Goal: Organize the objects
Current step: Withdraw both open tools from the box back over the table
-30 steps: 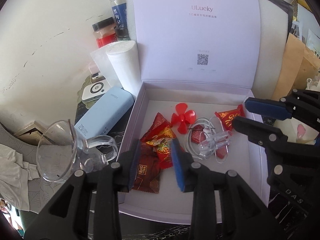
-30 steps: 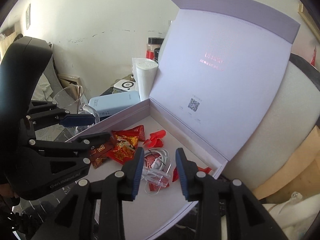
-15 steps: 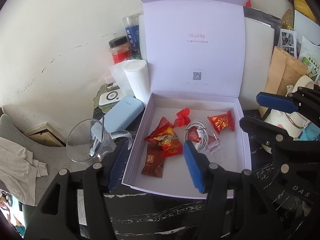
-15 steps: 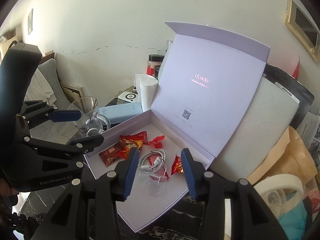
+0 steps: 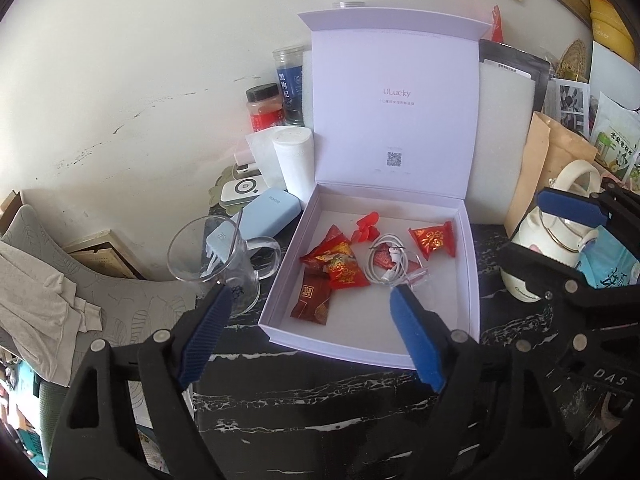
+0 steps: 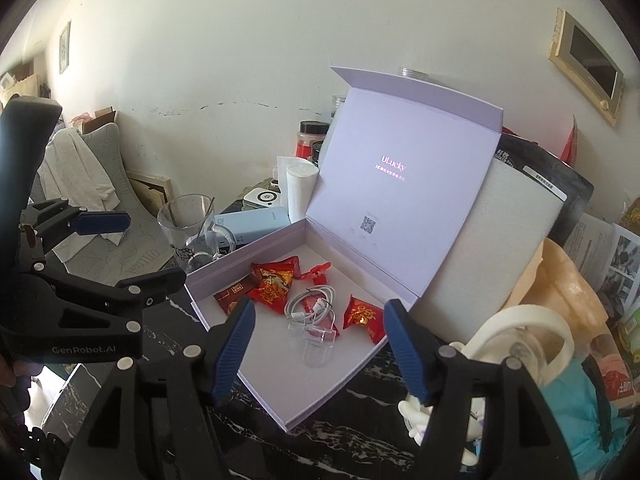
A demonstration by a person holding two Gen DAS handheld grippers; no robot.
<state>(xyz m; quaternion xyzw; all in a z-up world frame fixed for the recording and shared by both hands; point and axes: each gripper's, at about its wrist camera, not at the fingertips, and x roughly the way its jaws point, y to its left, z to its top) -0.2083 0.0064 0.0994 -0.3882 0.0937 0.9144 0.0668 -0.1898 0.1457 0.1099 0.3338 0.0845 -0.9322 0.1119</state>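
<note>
Ahead of the left gripper [image 5: 308,308], whose blue pads stand wide apart and hold nothing, the open lavender box [image 5: 470,264] sits on the dark marbled tabletop [image 5: 320,392], its near edge just past the fingertips and its lid upright with "ULucky" and a QR code printed inside. Within it, beyond the pads, lie red candy packets [image 5: 340,268], a coiled white cable [image 5: 386,262] and a small red fan [image 5: 366,229]; a glass mug [image 5: 212,256] stands outside the left finger, with a pale blue power bank [image 5: 272,214] behind it. From the right wrist camera, the right gripper [image 6: 318,330] is likewise spread wide and empty, and the box's near corner points toward it, so the box's walls run diagonally to its fingers. A clear plastic piece [image 6: 316,338], perhaps a small stand, lies closest between these pads, with one red packet [image 6: 362,316] toward the right finger. The left tool reads "GenRobot.AI" here. The right gripper seems nearer the clear piece and cable; the left is nearer the mug and the packets.
</note>
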